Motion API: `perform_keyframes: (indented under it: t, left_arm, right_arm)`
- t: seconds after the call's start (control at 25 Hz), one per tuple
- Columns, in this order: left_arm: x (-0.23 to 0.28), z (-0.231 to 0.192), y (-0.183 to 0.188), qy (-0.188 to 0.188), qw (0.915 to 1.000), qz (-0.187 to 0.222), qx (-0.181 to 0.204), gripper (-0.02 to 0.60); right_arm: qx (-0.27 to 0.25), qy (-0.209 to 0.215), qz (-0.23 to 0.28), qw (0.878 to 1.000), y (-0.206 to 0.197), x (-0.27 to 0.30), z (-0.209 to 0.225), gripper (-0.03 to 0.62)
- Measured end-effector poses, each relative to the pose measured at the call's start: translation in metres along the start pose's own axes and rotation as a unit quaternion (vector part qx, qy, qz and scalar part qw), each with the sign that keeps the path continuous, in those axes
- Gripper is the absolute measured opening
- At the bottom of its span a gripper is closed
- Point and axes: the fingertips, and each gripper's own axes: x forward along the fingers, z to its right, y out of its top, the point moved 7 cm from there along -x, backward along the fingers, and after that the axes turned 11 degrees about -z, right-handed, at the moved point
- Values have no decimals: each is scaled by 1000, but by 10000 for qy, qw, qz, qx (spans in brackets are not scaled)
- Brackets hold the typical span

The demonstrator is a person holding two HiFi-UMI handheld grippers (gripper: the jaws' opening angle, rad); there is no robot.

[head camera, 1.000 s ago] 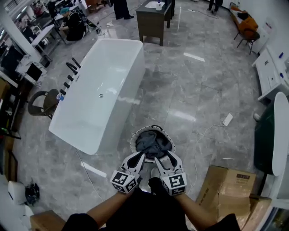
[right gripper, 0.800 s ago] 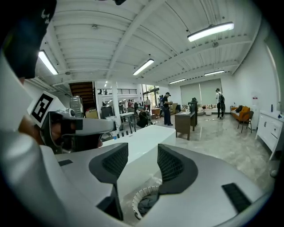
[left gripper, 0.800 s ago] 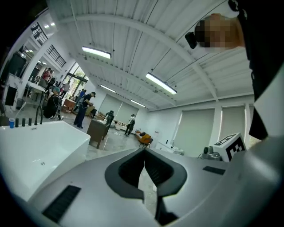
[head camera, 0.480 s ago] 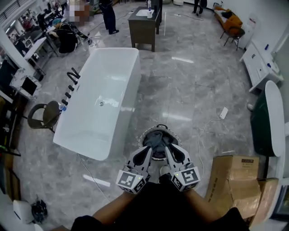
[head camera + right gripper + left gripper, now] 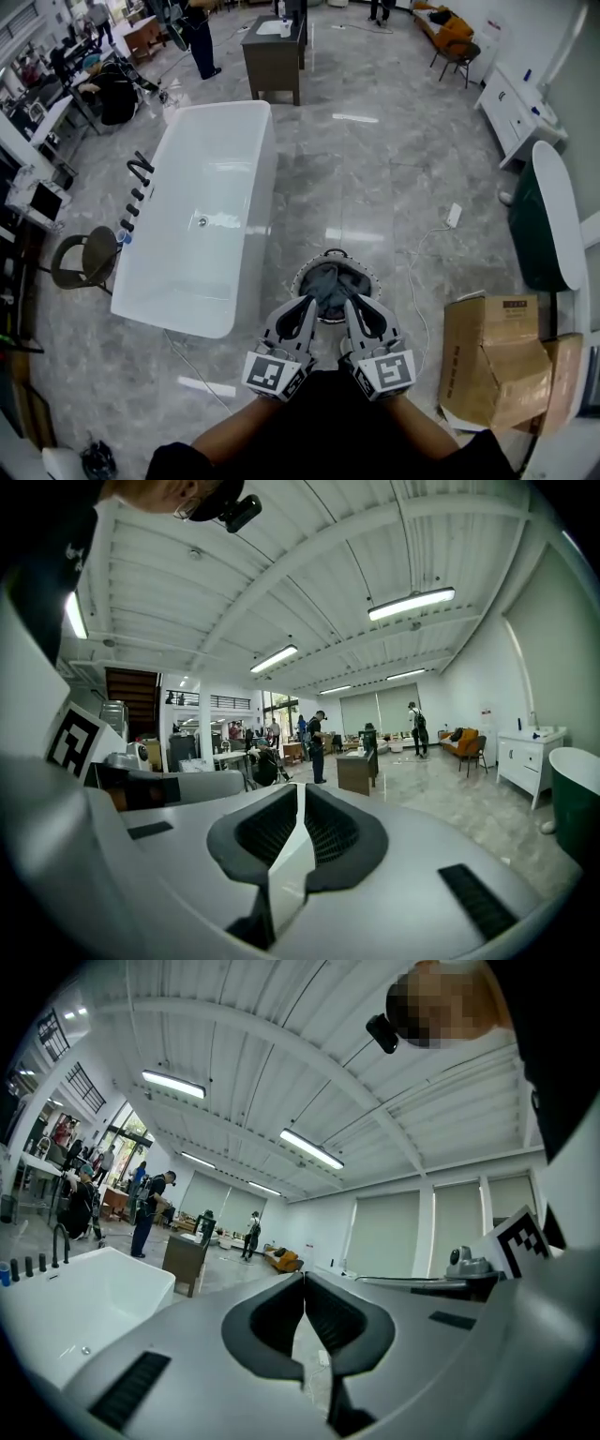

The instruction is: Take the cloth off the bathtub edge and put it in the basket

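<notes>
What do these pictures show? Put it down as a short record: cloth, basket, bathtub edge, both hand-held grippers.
bathtub edge: bare, no cloth on it
cloth: grey, bunched up inside the basket
basket: round, standing on the floor
left hand-held gripper: shut, empty, over the basket's near side in the head view
right hand-held gripper: jaws have just been closing, now together, nothing between them
task: cloth appears to be in place
</notes>
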Motion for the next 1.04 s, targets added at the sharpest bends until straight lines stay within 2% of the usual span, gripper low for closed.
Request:
perform_keyframes:
  t: [0.16,0.32,0.52,0.76,1.04]
  left_arm:
    - [-6,-1,1,-4,9998,-118,162,15]
    - [-14,0,0,-69,9998,-69,154,15]
    - [-21,-1,-7,-47,9999,-95,-4,15]
    - [-21,6,-15,-145,9996,-205,115,15]
    - [-22,6,-18,-202,9987,-394,-262,15]
  right_arm:
    - [-3,-255,-37,9997,-2,-4,-8,41]
    - [12,-397,-96,9992,-7,-11,-9,40]
    - [79,-367,-82,9993,-11,-17,-17,38]
    - [83,-386,-50,9992,-14,-23,-26,34]
    - [90,-454,-37,9989,-16,-26,-31,31]
